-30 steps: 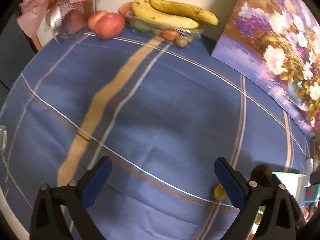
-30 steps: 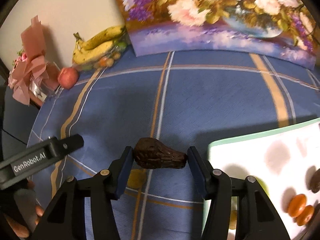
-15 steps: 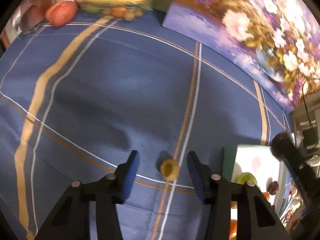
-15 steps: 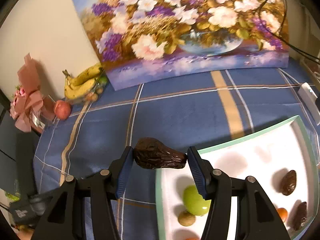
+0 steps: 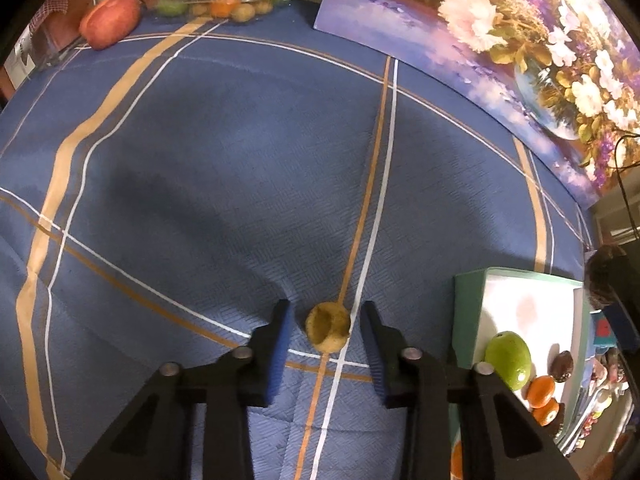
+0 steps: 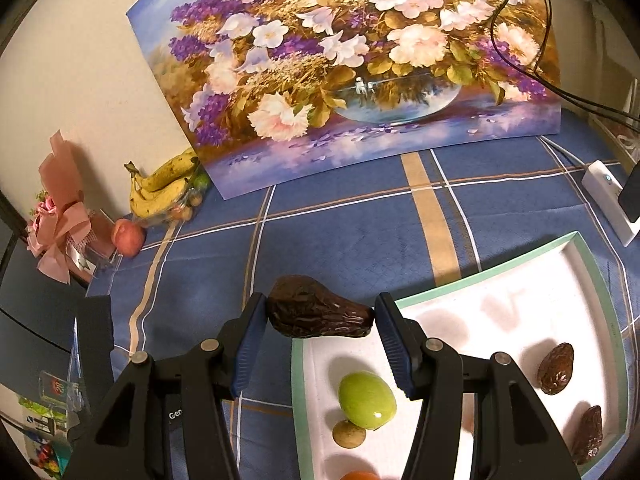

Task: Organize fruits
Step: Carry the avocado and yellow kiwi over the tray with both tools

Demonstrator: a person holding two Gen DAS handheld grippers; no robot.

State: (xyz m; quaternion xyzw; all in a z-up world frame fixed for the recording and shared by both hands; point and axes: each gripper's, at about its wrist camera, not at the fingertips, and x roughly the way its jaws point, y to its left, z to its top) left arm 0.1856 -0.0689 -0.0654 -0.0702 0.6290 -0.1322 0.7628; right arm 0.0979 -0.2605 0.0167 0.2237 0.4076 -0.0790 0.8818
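Left gripper is seen closing right now around the small yellow-brown fruit on the blue checked tablecloth, just beside the near-left corner of the white tray; a second ago its jaws were spread wide over bare cloth, and now the fruit is bracketed by both blue pads, though a sliver of cloth can be made out on either side, so contact is not yet confirmed and the fruit is not yet lifted. Meanwhile the right gripper is clamped on the dark wrinkled pear-shaped fruit, which has been carried from above the open cloth to the tray's near-left rim, held clear of the surface. Inside the tray a green fruit, a small tan round fruit and two dark wrinkled fruits are already laid out. Judged from this, the sorting is well advanced: one piece is about to be deposited, another about to be picked, with the bananas and the red apple left well away from the tray.
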